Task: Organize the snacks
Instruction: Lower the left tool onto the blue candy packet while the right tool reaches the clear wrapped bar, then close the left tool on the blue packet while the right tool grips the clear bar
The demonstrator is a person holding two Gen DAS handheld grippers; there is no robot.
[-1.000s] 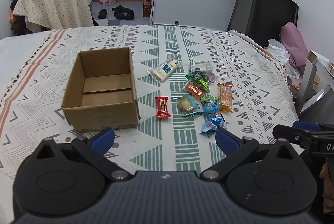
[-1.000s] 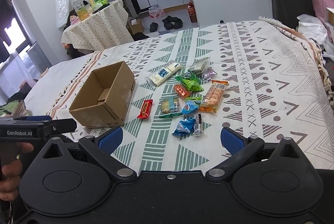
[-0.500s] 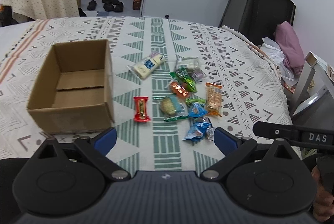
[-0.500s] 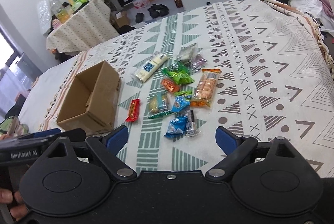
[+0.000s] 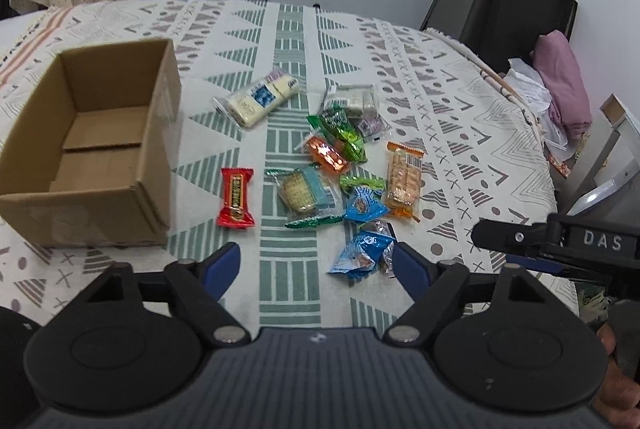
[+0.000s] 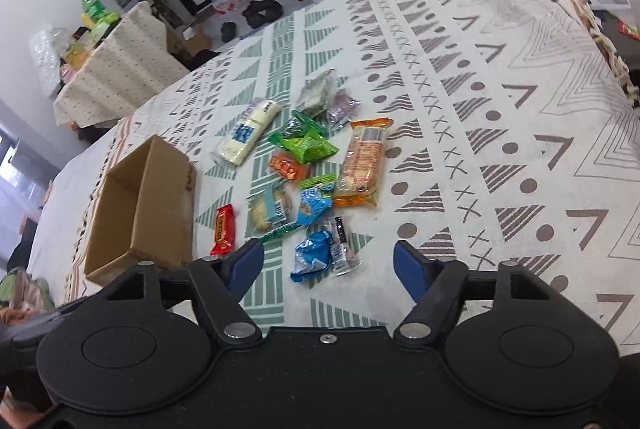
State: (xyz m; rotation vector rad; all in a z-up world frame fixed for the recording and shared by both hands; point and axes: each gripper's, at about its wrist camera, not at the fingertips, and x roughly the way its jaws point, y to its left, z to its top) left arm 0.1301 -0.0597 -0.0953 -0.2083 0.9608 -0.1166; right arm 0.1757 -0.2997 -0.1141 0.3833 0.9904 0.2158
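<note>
An open, empty cardboard box sits on the patterned bedspread, left of a scatter of several wrapped snacks. Among them are a red bar, a long white pack, an orange cracker pack, green bags and blue packets. My left gripper hovers over the near edge of the pile, its jaws closing with nothing pressed between them. My right gripper hangs above the blue packets, jaws also closing, not touching them.
The bedspread runs on to the right of the snacks. A table under a dotted cloth holds bottles at the back left. Shoes lie on the floor beyond the bed. Clothes and a dark chair stand at the bed's right edge.
Both grippers came forward and down toward the snack pile, so box and snacks look larger. Both pairs of jaws narrowed. The right wrist view has rolled, tilting the scene.
</note>
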